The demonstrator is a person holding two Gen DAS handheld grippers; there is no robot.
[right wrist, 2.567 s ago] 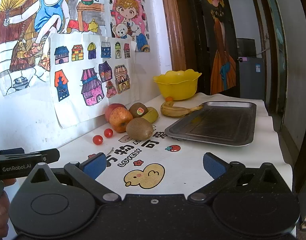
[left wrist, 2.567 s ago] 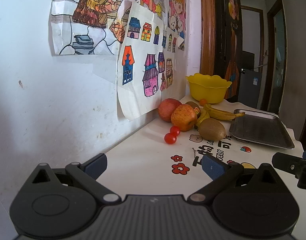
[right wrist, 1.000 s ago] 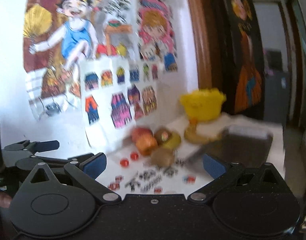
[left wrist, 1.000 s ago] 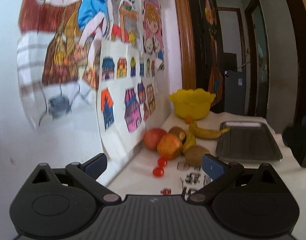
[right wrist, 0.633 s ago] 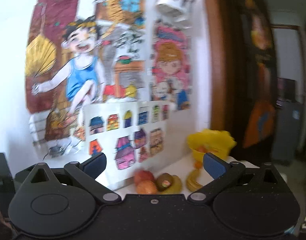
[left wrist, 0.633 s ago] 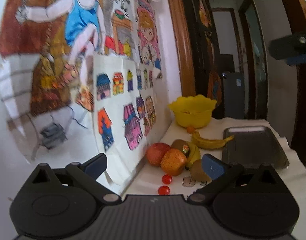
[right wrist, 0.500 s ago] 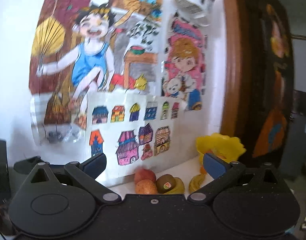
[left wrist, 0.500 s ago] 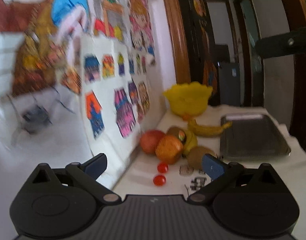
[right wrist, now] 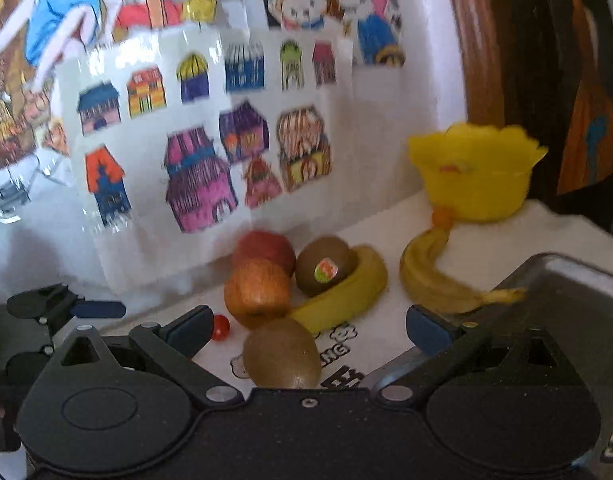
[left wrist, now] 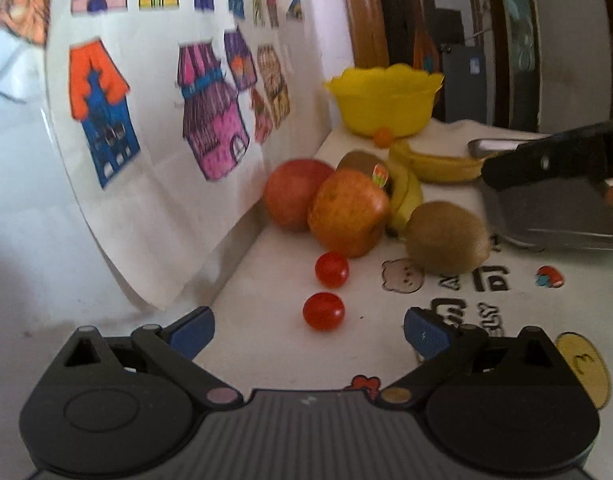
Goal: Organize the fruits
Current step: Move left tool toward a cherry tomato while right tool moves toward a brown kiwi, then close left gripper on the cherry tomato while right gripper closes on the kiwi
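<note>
Left gripper (left wrist: pixel 308 326) fingers spread wide, empty, low over table (left wrist: pixel 266 344), nearest cherry tomato (left wrist: pixel 323 311) just ahead. Right gripper (right wrist: pixel 306 326) fingers likewise spread, empty, above kiwi (right wrist: pixel 282 354). Apples (left wrist: pixel 348 213), bananas (right wrist: pixel 442 280) clustered by wall; yellow bowl (left wrist: pixel 384 100) behind; metal tray (left wrist: pixel 554 216) on right.

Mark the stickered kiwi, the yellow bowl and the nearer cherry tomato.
stickered kiwi (right wrist: pixel 324 266), right wrist view, brown skin above its sticker.
yellow bowl (left wrist: pixel 384 106), left wrist view, front wall.
nearer cherry tomato (left wrist: pixel 323 311), left wrist view, centre of the fruit.
</note>
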